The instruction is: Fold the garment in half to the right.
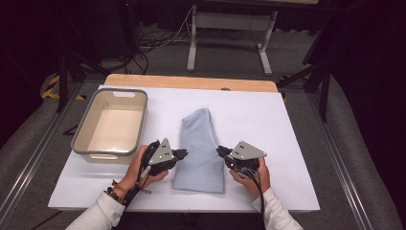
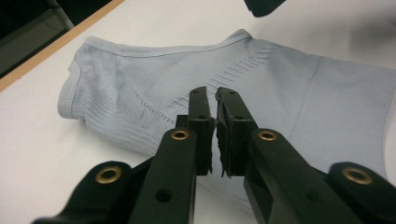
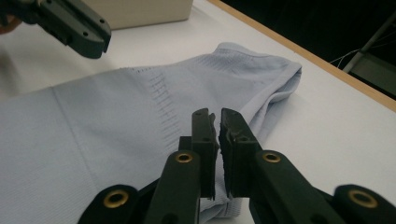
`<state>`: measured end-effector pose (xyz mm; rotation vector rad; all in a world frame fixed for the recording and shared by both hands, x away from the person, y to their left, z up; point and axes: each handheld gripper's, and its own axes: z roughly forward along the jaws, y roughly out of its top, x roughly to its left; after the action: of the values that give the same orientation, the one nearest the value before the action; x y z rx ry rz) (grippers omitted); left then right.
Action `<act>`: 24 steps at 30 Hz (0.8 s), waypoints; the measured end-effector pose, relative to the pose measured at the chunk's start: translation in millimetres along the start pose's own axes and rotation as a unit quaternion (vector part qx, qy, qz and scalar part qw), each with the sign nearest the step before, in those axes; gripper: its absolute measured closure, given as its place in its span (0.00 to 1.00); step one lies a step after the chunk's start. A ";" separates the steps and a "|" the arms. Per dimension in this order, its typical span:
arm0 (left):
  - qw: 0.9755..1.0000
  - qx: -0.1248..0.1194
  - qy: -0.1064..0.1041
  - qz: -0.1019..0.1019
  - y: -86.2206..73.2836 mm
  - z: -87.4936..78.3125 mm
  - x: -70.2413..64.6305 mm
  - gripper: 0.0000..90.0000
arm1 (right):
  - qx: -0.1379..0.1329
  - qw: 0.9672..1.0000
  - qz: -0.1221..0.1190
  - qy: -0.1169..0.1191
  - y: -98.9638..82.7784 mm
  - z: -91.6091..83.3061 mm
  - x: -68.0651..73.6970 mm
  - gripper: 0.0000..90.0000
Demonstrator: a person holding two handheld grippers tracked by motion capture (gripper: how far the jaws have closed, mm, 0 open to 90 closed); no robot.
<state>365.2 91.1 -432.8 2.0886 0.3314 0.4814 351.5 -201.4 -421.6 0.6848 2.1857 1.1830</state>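
A folded light blue knit garment (image 1: 200, 151) lies in the middle of the white board, its long side running away from me. My left gripper (image 1: 184, 154) hovers at its left edge, jaws shut with nothing between them; in the left gripper view the gripper (image 2: 211, 93) points over the garment (image 2: 154, 93). My right gripper (image 1: 219, 151) sits at the garment's right edge, also shut and empty; in the right gripper view the gripper (image 3: 214, 114) stands just above the garment (image 3: 116, 107). Each gripper faces the other across the cloth.
A beige bin with a grey rim (image 1: 111, 123) stands empty at the left of the white board (image 1: 268, 120). A wooden table edge (image 1: 191, 81) runs along the back. A metal frame (image 1: 230, 28) and cables are on the floor beyond.
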 end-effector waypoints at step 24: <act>0.999 -0.040 0.032 0.005 -4.7 -22.6 -14.2 0.27 | -0.030 0.999 -0.007 -0.011 -6.1 -19.9 20.2 0.26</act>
<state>342.0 104.5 -428.7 2.0015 0.3340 0.5592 322.5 -202.5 -422.3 0.6524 2.1241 1.2237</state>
